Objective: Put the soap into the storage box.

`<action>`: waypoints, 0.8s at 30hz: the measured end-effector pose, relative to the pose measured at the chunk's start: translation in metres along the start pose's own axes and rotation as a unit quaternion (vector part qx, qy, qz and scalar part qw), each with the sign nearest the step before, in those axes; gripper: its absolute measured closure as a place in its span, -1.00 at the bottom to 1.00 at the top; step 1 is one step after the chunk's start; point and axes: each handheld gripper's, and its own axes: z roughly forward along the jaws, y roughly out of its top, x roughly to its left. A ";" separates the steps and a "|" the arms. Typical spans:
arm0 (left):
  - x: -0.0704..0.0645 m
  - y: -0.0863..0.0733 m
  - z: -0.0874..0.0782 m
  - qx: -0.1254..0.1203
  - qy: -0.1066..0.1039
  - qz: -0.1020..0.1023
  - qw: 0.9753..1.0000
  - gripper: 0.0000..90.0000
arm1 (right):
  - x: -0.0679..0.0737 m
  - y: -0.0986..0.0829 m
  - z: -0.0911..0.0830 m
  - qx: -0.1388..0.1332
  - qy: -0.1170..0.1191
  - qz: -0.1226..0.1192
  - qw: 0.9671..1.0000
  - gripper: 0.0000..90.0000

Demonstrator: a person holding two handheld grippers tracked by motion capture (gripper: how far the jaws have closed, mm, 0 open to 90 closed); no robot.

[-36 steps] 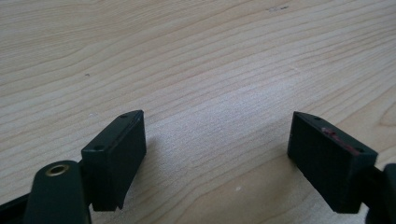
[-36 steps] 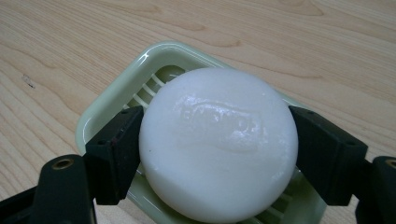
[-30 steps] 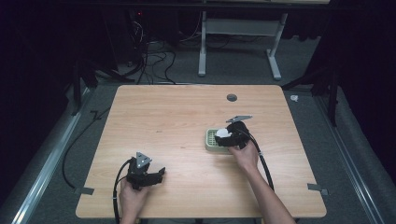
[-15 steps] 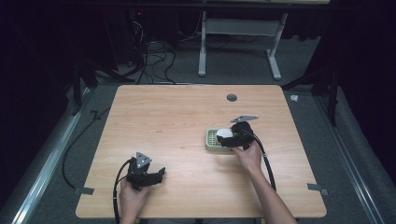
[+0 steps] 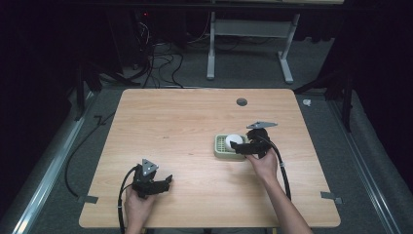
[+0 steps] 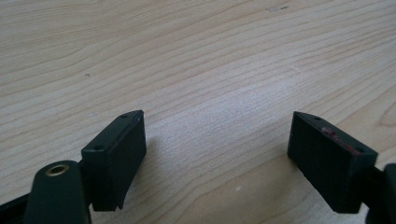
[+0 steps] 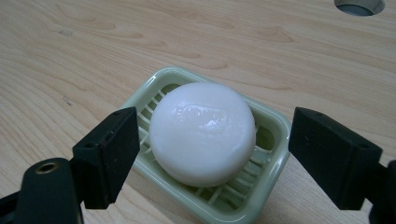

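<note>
On the right half of the table (image 5: 170, 126), I'm watching a white soap bar (image 7: 203, 132) lying in its pale green slatted dish (image 7: 268, 161). My right gripper (image 7: 212, 154) is hovering wide open, jaws either side, gripping nothing. My left gripper (image 6: 217, 156) is sitting wide open, empty, over bare wood near the front edge.

Overhead lighting falls evenly on the desk (image 5: 195, 126), which reads bright and warm against a surround sunk in near-black. High view: soft, slightly grainy, with short shadows beneath each hand-held gripper. Left gripper view: grain sharp in mid-frame, the near jaws blurred, faint shadows below them. Right gripper view: a small glare patch on the white soap (image 7: 203, 133); the far desk edge appears softened, possibly out of focus.
</note>
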 end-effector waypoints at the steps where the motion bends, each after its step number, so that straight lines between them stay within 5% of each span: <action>1: 0.000 0.000 0.000 0.000 0.000 0.000 1.000 -0.56 | 0.000 0.000 -0.001 -0.001 0.001 0.000 1.000 -0.62; 24: 0.000 0.000 0.000 0.000 0.000 0.000 1.000 -0.56 | -0.004 -0.001 -0.034 -0.025 0.009 -0.002 1.000 -0.60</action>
